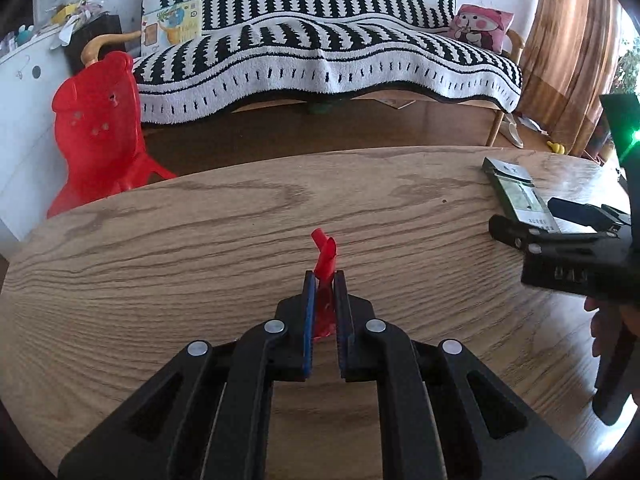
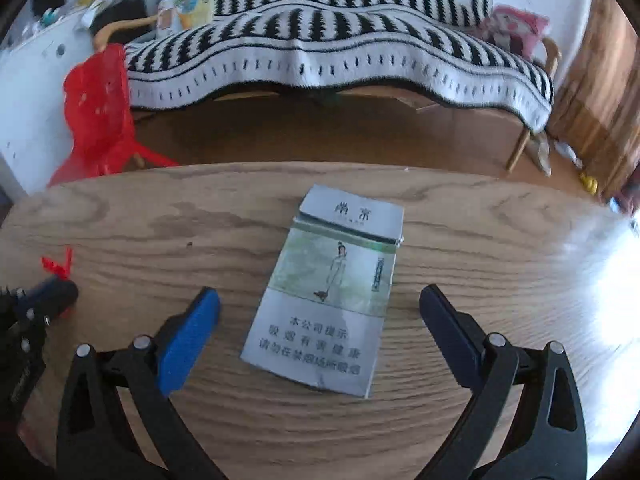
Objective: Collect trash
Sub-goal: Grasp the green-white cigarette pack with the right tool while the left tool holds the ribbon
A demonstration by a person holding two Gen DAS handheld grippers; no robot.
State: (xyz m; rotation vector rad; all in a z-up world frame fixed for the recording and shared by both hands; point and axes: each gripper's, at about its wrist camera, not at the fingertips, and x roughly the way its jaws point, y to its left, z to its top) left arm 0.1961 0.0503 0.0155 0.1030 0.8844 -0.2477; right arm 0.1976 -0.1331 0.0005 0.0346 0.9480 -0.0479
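Observation:
My left gripper point(image 1: 324, 280) is shut on a twisted scrap of red plastic wrapper point(image 1: 325, 256), whose curled end sticks out past the blue pads over the wooden table point(image 1: 160, 240). A flattened grey cigarette pack point(image 2: 332, 292) lies flat on the table. My right gripper point(image 2: 320, 304) stands open above it, one finger on each side of the pack, not touching it. The same pack point(image 1: 520, 196) shows at the right edge of the left wrist view, under the right gripper point(image 1: 524, 220). In the right wrist view the red wrapper point(image 2: 58, 266) and left gripper point(image 2: 44, 296) sit at the far left.
Beyond the table's far edge is a dark wood floor, a red plastic chair point(image 1: 96, 128) at the left and a sofa under a black-and-white striped throw point(image 1: 320, 48). A brown curtain point(image 1: 568, 40) hangs at the right. A hand point(image 1: 604, 328) holds the right gripper.

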